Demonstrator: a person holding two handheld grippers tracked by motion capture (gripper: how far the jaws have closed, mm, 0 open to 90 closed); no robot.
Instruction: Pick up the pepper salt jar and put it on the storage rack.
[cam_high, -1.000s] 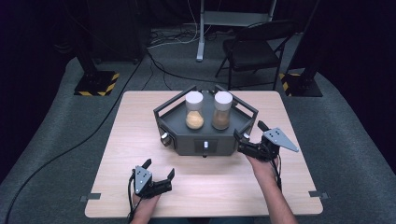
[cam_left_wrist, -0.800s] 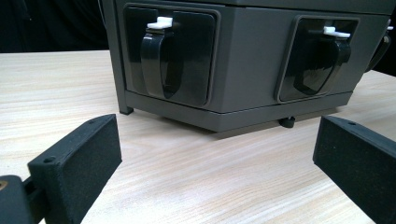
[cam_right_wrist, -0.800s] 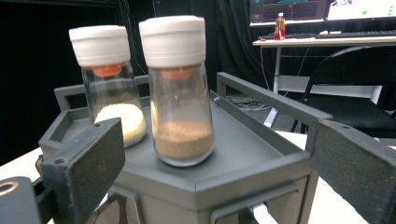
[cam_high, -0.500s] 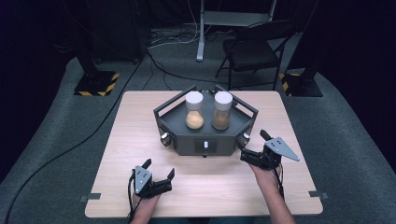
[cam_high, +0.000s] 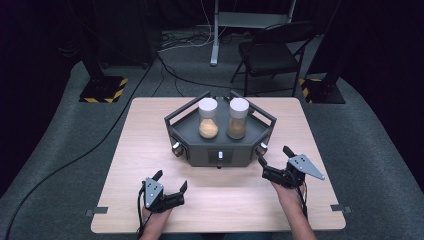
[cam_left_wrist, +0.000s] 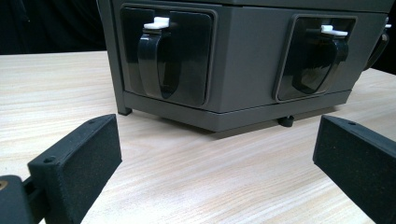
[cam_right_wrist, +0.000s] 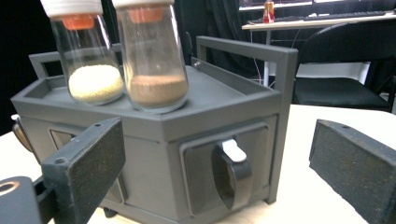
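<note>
A grey dispenser box (cam_high: 220, 145) stood mid-desk (cam_high: 150, 130) on pale wood. Both claws, left (cam_high: 170, 187) and right (cam_high: 272, 162), stood spread and empty before the box. A black folding chair (cam_high: 272, 55) waited behind it on grey carpet.

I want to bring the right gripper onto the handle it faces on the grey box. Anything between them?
Nothing visible. In the right gripper view the black handle sits in its recess, between the open jaws of the right gripper, with bare table in the gap.

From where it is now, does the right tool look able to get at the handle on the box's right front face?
Probably yes. The right tool is open beside the box, and the handle sits straight ahead between its jaws, with nothing in between.
</note>
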